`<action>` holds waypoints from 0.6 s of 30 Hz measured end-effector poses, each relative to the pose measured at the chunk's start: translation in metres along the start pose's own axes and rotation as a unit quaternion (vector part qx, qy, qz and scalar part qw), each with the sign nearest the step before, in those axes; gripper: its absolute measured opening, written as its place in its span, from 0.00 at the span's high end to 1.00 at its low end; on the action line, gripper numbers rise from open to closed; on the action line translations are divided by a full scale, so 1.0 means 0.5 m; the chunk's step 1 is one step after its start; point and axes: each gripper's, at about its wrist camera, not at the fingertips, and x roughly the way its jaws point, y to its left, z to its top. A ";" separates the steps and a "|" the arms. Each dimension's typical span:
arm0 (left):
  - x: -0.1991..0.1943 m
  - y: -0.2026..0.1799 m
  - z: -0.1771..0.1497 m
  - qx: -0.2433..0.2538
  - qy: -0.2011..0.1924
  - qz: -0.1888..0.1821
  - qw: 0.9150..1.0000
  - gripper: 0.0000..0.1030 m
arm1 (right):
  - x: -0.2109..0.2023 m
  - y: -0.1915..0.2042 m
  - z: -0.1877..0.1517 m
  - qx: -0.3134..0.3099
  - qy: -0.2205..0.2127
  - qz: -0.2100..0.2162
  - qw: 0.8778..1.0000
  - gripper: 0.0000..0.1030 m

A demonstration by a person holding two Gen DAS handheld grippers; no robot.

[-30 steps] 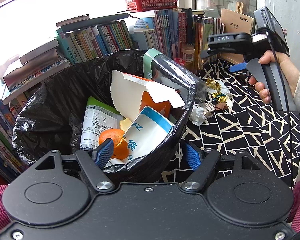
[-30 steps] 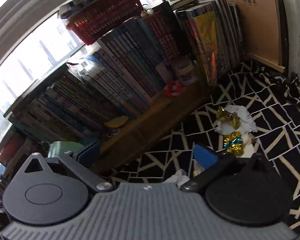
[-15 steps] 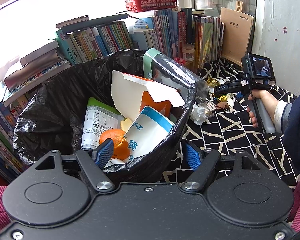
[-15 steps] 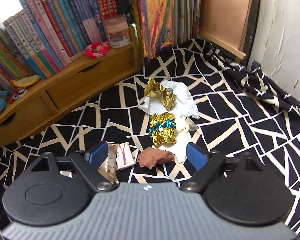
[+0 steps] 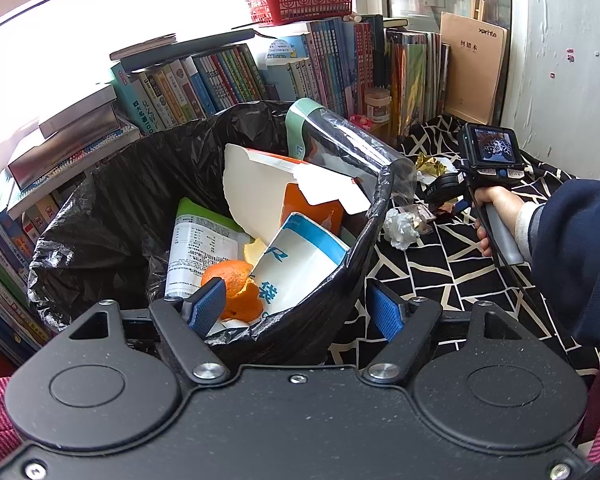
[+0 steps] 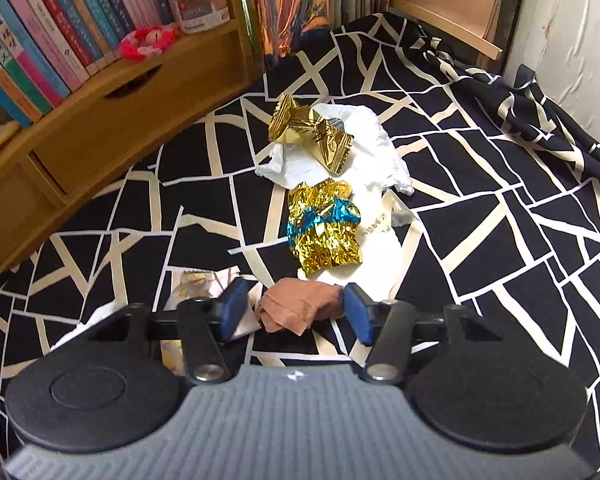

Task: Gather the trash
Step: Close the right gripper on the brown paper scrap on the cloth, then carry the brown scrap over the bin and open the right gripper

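At the left, the rim of the black bin bag is straddled by the left claw, one pad inside and one outside; whether it is pinched cannot be told. Farther right, on the black-and-white patterned cloth, a crumpled brown wrapper lies between the pads of the right claw, its long axis crosswise. That claw's jaws are closing, and the right pad appears at the wrapper's edge while a gap shows at the left pad.

A black-and-cream patterned cloth carries white tissue, gold foil wrappers and brown crumpled paper
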 end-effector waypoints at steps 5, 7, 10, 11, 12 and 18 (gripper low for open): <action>0.000 0.000 0.000 -0.001 0.000 -0.002 1.000 0.27 | -0.028 0.006 0.009 0.000 -0.007 0.008 1.000 0.68; 0.000 0.001 -0.001 -0.002 0.000 -0.004 1.000 0.27 | -0.053 0.013 0.017 -0.001 -0.016 0.017 1.000 0.69; -0.001 0.003 -0.001 -0.003 0.000 -0.006 1.000 0.27 | -0.106 0.028 0.036 -0.004 -0.035 0.041 0.999 0.69; -0.001 0.003 -0.001 -0.004 0.001 -0.007 1.000 0.27 | -0.129 0.037 0.043 -0.007 -0.044 0.052 0.998 0.69; -0.001 0.004 -0.001 -0.004 0.001 -0.007 1.000 0.27 | -0.153 0.045 0.049 -0.012 -0.053 0.064 0.996 0.69; -0.001 0.007 -0.001 -0.006 0.002 -0.008 1.000 0.27 | -0.382 0.126 0.048 -0.056 -0.174 0.191 0.964 0.70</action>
